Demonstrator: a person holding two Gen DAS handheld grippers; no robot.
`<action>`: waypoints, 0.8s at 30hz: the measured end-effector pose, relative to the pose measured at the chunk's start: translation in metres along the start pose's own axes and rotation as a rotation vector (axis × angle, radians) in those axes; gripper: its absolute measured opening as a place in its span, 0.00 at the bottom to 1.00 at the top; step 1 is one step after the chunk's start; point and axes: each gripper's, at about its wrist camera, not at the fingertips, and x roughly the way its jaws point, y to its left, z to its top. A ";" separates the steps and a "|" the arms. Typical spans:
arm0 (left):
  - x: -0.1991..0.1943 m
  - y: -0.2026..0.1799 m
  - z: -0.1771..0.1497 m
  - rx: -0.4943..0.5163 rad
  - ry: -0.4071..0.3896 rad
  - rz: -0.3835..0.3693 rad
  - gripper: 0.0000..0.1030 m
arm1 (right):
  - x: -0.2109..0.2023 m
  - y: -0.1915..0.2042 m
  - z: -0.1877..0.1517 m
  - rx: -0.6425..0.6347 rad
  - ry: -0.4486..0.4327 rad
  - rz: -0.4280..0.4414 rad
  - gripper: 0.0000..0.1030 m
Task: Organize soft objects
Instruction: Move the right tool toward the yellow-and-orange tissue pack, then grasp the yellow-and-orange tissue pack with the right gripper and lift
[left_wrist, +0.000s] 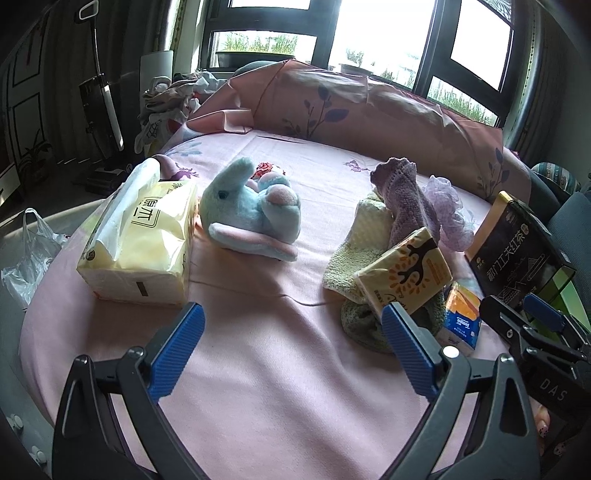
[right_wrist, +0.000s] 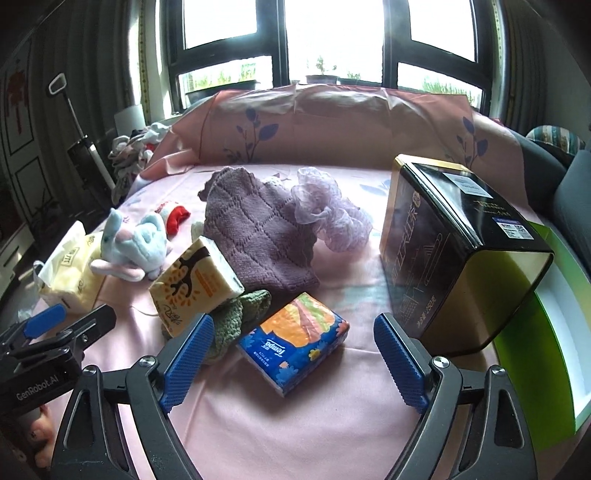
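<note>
Pink sheet covers the bed (right_wrist: 314, 417), and the soft things lie scattered across it. Both claws hang released over the near edge, grasping nothing: the left claw (left_wrist: 291, 347) above bare sheet, the right claw (right_wrist: 295, 358) with the blue tissue pack (right_wrist: 293, 341) lying flat between its spread fingers, untouched. Far left sits a big yellow tissue bag (left_wrist: 138, 240), and just right of it lies the blue bunny (left_wrist: 255, 216), with a small red-and-white toy (right_wrist: 173, 216) beyond it. In the middle, a purple knit cloth (right_wrist: 258, 229) is heaped over a yellow towel (left_wrist: 364, 240) and a green cloth (right_wrist: 236, 317); an orange tissue pack (right_wrist: 195, 284) leans tilted on this heap. A lilac mesh puff (right_wrist: 328, 214) touches the knit cloth's right side. Right of all that stands a black tin (right_wrist: 454, 243), tilted against a green box (right_wrist: 546, 321). A pink floral pillow (right_wrist: 332, 122) runs along the far side of the bed.
</note>
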 end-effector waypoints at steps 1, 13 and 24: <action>0.000 0.000 0.000 -0.004 0.001 -0.010 0.91 | -0.002 0.000 0.001 0.004 -0.003 0.014 0.86; 0.009 -0.006 0.011 -0.113 0.073 -0.293 0.62 | -0.006 0.010 0.059 0.077 0.080 0.367 0.62; 0.039 -0.019 0.012 -0.135 0.173 -0.288 0.37 | 0.065 0.017 0.055 0.097 0.228 0.402 0.49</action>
